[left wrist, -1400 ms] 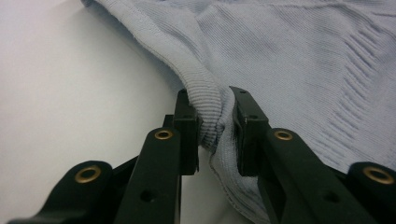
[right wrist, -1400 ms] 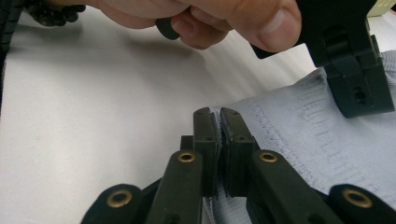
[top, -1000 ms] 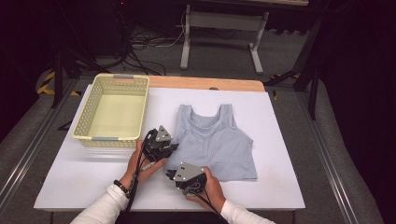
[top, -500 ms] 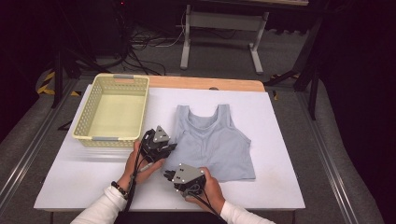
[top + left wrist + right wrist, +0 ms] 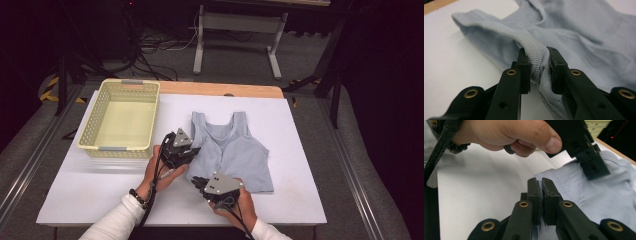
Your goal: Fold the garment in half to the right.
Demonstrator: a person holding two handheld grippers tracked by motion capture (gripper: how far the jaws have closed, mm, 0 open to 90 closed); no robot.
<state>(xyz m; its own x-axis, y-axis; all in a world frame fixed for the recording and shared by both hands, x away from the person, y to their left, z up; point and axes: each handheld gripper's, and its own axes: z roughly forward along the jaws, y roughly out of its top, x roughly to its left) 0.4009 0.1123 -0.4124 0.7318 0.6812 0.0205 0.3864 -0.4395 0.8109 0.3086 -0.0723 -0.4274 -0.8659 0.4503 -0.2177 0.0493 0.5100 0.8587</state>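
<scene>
lengthwise, tank top [image 5: 235, 150] straps point away.

Basket left, top right, both on the desk.
The basket [image 5: 120, 117] sits on the desk [image 5: 300, 130] at its left; the top [image 5: 235, 150] lies just right of it. The left claw [image 5: 192, 151] is at the top's left edge, the right claw [image 5: 196, 181] at its near left corner.

One light-blue tank top [image 5: 235, 150], one pale yellow basket [image 5: 120, 120] and two grippers, left gripper [image 5: 192, 151] and right gripper [image 5: 196, 181], sit on one white bench [image 5: 300, 150].
</scene>
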